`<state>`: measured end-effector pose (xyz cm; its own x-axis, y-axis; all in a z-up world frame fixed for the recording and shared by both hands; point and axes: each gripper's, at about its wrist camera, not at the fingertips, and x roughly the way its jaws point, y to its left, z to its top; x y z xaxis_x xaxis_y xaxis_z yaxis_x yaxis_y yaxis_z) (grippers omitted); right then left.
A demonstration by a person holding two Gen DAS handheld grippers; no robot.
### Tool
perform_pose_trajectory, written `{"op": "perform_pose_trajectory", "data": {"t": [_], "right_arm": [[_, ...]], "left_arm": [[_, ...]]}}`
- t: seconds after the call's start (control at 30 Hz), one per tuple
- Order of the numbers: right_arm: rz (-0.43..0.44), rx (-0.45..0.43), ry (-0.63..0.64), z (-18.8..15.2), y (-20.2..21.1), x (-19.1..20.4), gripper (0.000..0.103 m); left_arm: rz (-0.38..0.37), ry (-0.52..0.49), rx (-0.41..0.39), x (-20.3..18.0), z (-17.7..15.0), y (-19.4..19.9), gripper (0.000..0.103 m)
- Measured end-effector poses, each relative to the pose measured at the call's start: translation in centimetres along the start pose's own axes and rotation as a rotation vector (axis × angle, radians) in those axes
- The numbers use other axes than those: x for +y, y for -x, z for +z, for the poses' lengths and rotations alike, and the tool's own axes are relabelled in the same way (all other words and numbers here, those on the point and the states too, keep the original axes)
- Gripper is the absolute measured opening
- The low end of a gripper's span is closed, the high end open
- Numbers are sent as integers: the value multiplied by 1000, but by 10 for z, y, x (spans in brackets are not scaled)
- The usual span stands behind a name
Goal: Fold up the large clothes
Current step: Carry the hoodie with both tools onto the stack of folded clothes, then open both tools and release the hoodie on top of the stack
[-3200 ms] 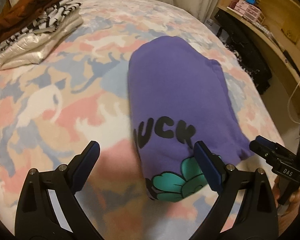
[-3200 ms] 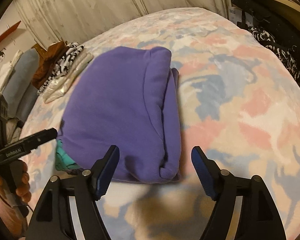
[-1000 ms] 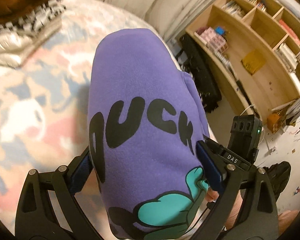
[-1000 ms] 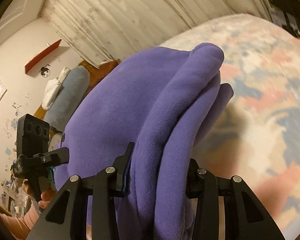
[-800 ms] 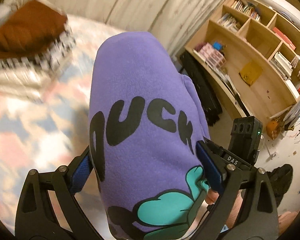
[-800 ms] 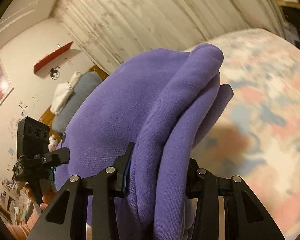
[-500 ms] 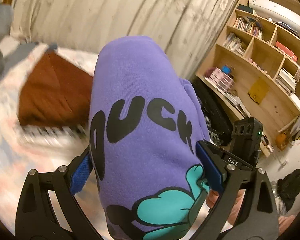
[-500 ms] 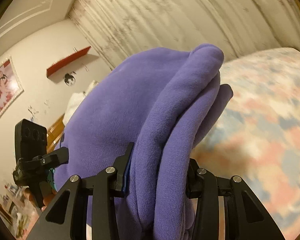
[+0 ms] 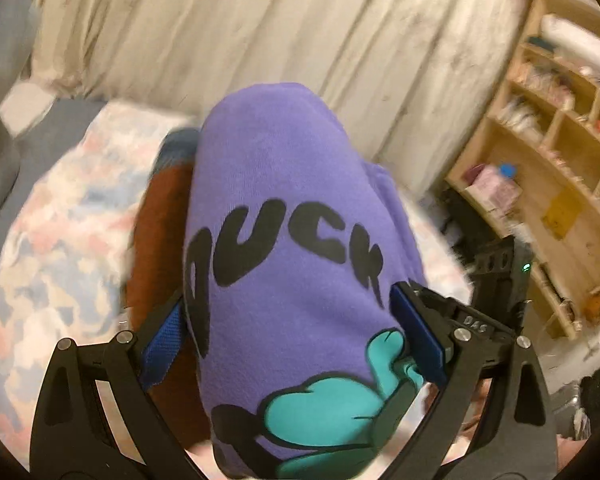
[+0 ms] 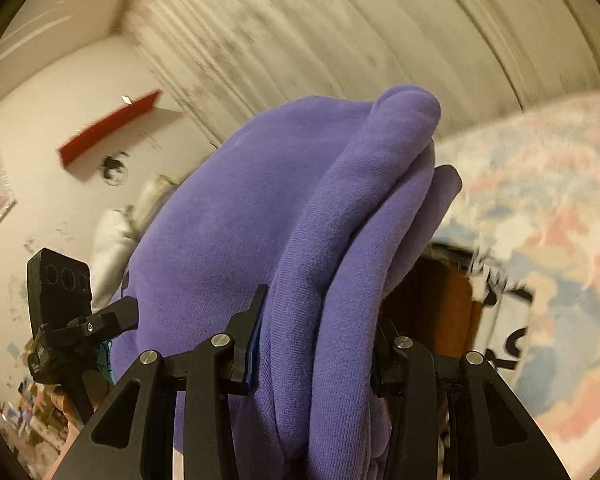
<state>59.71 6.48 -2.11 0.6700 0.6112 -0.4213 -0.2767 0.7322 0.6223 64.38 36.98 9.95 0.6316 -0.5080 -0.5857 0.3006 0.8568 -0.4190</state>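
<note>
Folded purple sweatshirt, long axis away from jaws

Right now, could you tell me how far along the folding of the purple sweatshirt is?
Folding looks done: the purple sweatshirt is a compact, layered bundle. In hand: the left gripper and right gripper each clamp one end and hold it in the air above the brown garment topping the stack on the bed. Left: lowering it onto that stack, probably, and letting go.
</note>
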Motion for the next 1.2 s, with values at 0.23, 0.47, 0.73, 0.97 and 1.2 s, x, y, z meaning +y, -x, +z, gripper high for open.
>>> {"op": "perform_pose_trajectory", "data": {"t": [0.23,0.47,0.73,0.97,1.2], "right_arm": [[-46,45,11,-19,-101,-47,44],[-140,69,115,-21,-68,-29,78],[-182,69,118,-21,11,-50,88],[-226,96,149,-50,105,-33,88],[-264,97,190,-88,232,-13,88]], "left_arm": [[-84,91,-78,69,-19,-32,103],[118,13,-132,31,-35,2,103],[259,5,-152,-11,-68,63,103],[290,35,-145,-82,-123,117,103],[314,-4,-137,-171,-179,164,103]]}}
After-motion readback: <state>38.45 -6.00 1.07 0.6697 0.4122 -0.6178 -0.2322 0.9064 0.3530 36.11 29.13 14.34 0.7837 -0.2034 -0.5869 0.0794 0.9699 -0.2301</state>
